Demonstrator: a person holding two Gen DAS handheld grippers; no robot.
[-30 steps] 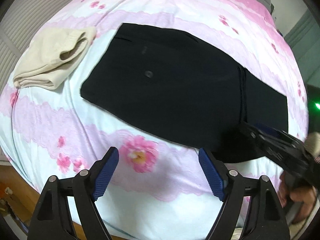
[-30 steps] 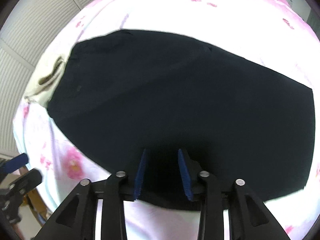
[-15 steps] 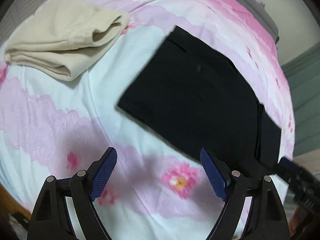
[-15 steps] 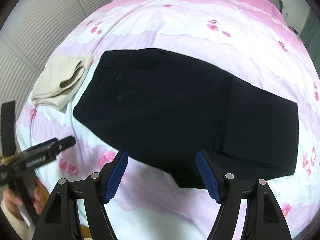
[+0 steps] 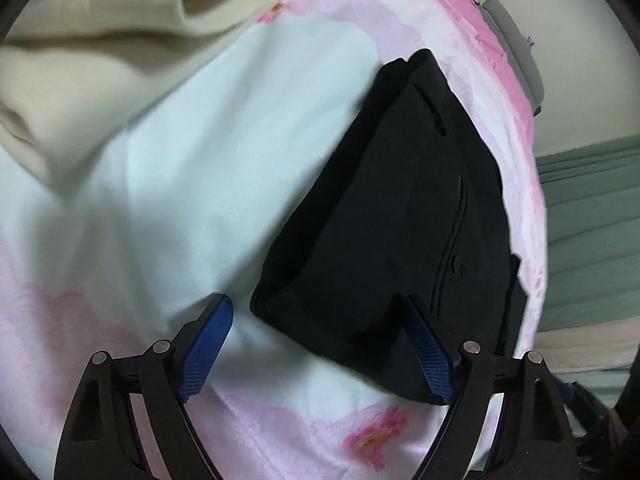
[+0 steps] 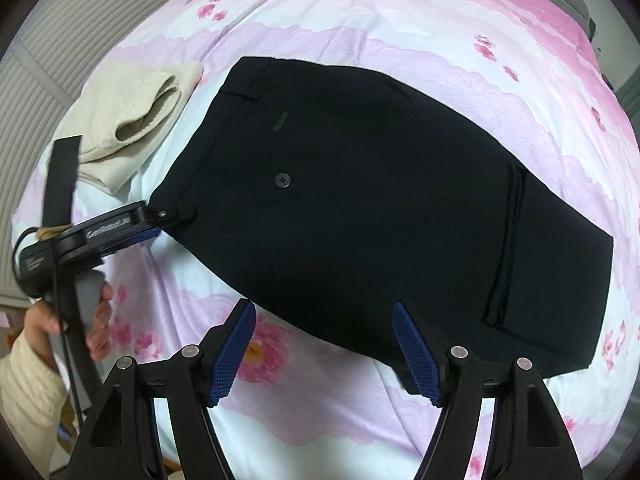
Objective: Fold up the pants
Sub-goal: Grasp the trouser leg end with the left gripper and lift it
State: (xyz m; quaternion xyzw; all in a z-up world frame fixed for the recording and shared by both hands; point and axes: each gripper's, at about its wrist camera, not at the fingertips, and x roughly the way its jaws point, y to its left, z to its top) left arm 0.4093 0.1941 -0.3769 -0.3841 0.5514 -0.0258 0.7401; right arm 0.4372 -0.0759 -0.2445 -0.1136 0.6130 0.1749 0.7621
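Note:
Black folded pants (image 6: 360, 200) lie flat on a pink and white flowered bedspread (image 6: 360, 24). They also show in the left wrist view (image 5: 400, 240), seen from the waistband end. My left gripper (image 5: 320, 340) is open, with the near waistband corner of the pants between its blue pads. In the right wrist view the left gripper (image 6: 168, 216) touches that same corner. My right gripper (image 6: 324, 344) is open and empty, a little above the near long edge of the pants.
A folded cream garment (image 6: 132, 112) lies on the bed just left of the pants; it fills the upper left of the left wrist view (image 5: 100, 40). A ribbed white wall (image 6: 36, 92) is at the left. A green wall (image 5: 592, 220) is at the far right.
My left gripper has swung left and down to the waistband corner of the pants. My right gripper has opened, let go of the pants edge and drawn back.

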